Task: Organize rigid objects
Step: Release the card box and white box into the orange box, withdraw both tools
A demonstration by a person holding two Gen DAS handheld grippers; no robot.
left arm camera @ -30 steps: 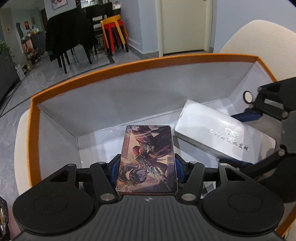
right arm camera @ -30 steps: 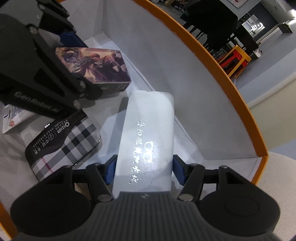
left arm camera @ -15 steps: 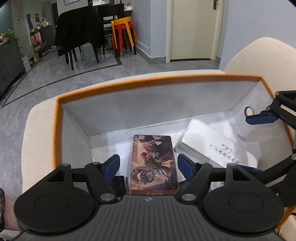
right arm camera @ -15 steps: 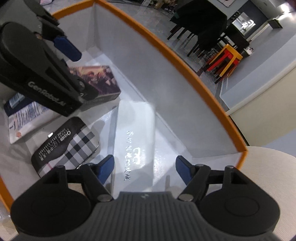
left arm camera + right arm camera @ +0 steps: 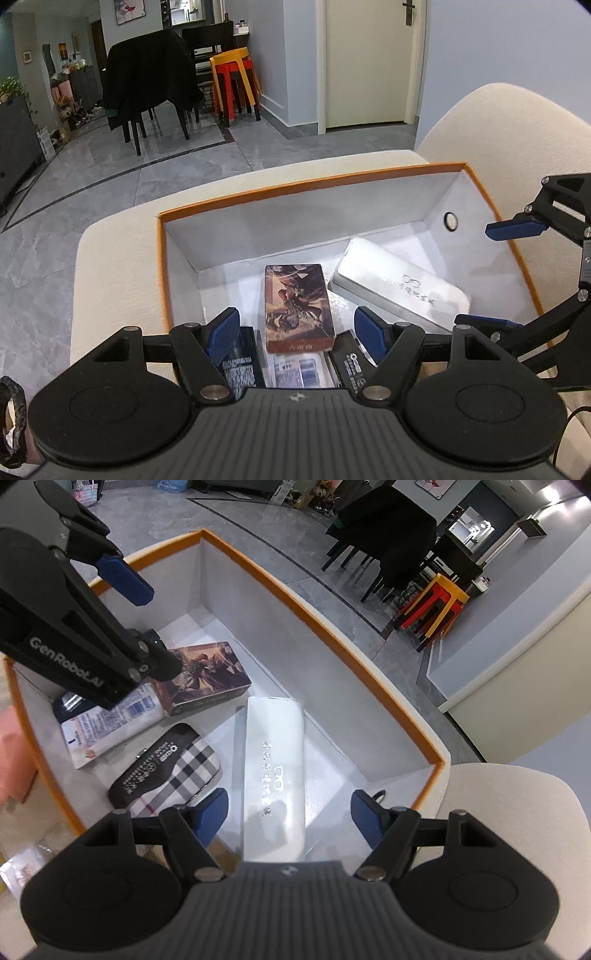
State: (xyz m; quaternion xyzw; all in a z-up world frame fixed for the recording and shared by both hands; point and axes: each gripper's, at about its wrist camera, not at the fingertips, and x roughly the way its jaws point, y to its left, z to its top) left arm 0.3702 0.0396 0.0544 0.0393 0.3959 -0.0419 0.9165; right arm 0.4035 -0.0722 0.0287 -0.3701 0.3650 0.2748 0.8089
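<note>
White case [image 5: 275, 768] lies flat in the box [image 5: 332, 635], long axis running between the right gripper [image 5: 290, 810]'s wide-spread fingers.

The left tongs [image 5: 146, 616] partly hide the white packet [image 5: 110, 723].

1. The left gripper [image 5: 297, 328], clamped on the illustrated box [image 5: 297, 304] a second ago, now stands open above it, the box lying free in the orange-rimmed bin [image 5: 295, 186].
2. The right gripper [image 5: 290, 818] likewise has let go of the white case [image 5: 275, 771].
3. Both grippers sit higher.
</note>
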